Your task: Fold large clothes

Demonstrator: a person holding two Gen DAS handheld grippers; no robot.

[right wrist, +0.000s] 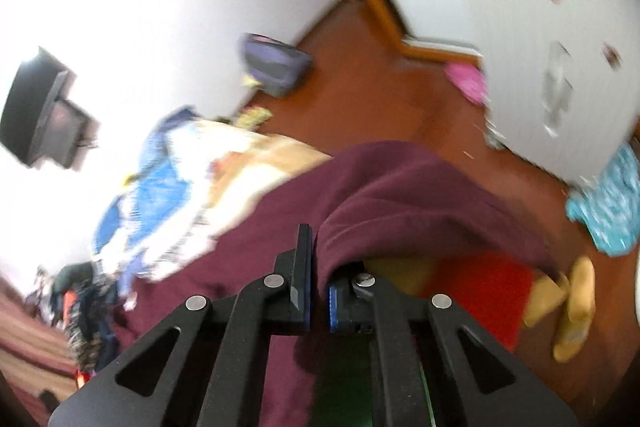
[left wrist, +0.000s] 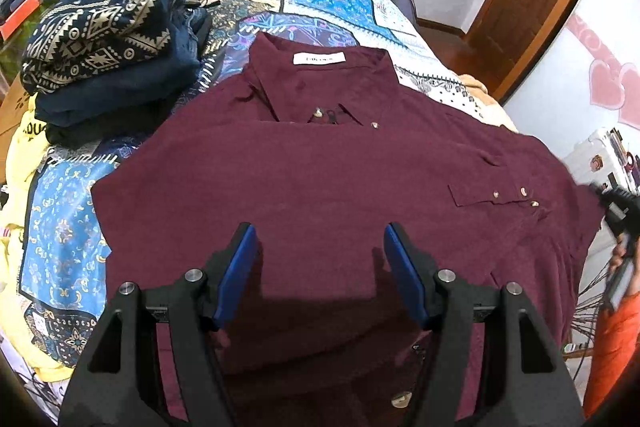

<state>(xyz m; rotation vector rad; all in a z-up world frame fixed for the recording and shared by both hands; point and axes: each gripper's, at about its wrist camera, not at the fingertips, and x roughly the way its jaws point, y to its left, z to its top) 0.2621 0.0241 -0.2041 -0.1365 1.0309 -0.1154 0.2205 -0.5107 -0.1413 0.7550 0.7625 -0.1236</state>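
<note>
A maroon button-up shirt (left wrist: 320, 179) lies spread front-up on the bed, its collar and white label at the far end. My left gripper (left wrist: 320, 247) hovers over the shirt's lower middle, jaws open, with nothing between the blue pads. At the shirt's right edge the right gripper (left wrist: 618, 211) shows as a dark blur held by a hand. In the blurred right wrist view my right gripper (right wrist: 318, 267) is shut on a fold of the maroon shirt (right wrist: 400, 195). The cloth drapes over its right finger and hides that tip.
A stack of folded dark patterned clothes (left wrist: 108, 43) sits at the bed's far left on the blue patchwork bedspread (left wrist: 64, 227). A yellow garment (left wrist: 20, 155) lies at the left edge. Beyond the bed are a wooden floor, yellow slippers (right wrist: 572, 307) and a white cabinet (right wrist: 520, 67).
</note>
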